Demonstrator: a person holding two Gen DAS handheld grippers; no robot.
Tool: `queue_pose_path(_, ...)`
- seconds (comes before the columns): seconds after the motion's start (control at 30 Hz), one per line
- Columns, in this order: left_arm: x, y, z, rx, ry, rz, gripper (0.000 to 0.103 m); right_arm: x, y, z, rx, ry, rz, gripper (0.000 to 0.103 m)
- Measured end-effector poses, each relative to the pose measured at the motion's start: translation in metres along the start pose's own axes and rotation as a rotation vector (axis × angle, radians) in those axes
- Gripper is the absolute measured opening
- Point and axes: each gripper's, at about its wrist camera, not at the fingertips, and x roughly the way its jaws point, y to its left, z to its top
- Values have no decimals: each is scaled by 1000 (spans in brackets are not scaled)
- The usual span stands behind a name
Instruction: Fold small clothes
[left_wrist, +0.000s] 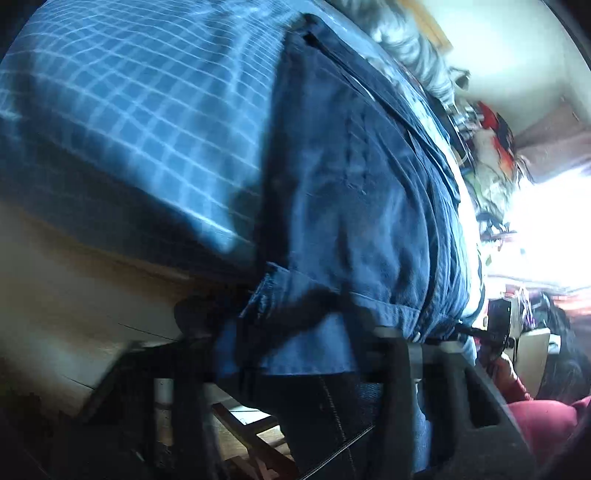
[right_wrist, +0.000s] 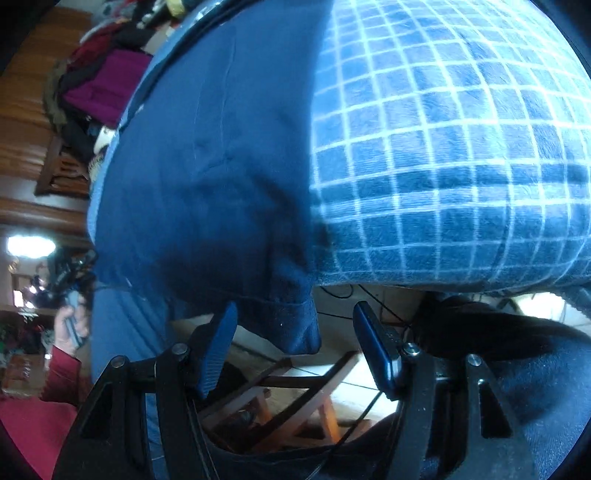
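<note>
A blue checked blanket (right_wrist: 461, 147) covers the bed edge. On it lies one dark blue garment (right_wrist: 207, 166), smooth with stitched hems. The left gripper (left_wrist: 306, 354) pinches its hanging hem; the right gripper (right_wrist: 295, 343) gapes, a hem corner between its two blue pads (right_wrist: 218, 347).

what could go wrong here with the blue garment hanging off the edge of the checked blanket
1. The right gripper stands open, with only the hanging corner of the blue garment between its fingers, touching neither pad; closing now may catch just the tip or miss.
2. The left gripper has bunched cloth between its fingers, so the fold may start creased or uneven.
3. The garment lies at the edge of the checked blanket, above a wooden stool; a pull could slide it off.
</note>
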Motion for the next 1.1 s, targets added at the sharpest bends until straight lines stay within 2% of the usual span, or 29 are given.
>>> queue_pose_path(0.13, 2, -2, 3, 3, 7, -5, 34, 3, 4, -1, -1, -2, -5, 70)
queue_pose_path(0.27, 4, 3, 2, -21, 7, -15, 43, 5, 10, 2, 11, -13, 29, 70)
queue_pose_path(0.4, 10, 3, 0, -14, 23, -35, 40, 10, 13, 2, -2, -8, 33, 69)
queue_pose_path(0.43, 10, -2, -1, 4, 28, -35, 27, 12, 16, 1, -9, 3, 39, 48)
queue_pose_path(0.47, 7, -5, -1, 7, 27, -55, 7, 12, 20, 0, -22, 12, 36, 38)
queue_pose_path(0.53, -11, -13, 2, -9, -28, -113, 7, 1, 30, -3, -57, 3, 22, 24)
queue_pose_path(0.63, -43, -22, 10, -38, -122, -231, 7, -45, 48, -9, -62, -83, 144, 13)
queue_pose_path(0.8, -84, -46, 43, -43, -264, -386, 7, -120, 73, 6, -56, -276, 284, 12)
queue_pose_path(0.93, -105, -64, 76, -22, -352, -445, 7, -158, 84, 38, -51, -395, 350, 12)
queue_pose_path(1.1, -104, -89, 121, -9, -408, -461, 9, -181, 82, 100, -36, -488, 352, 12)
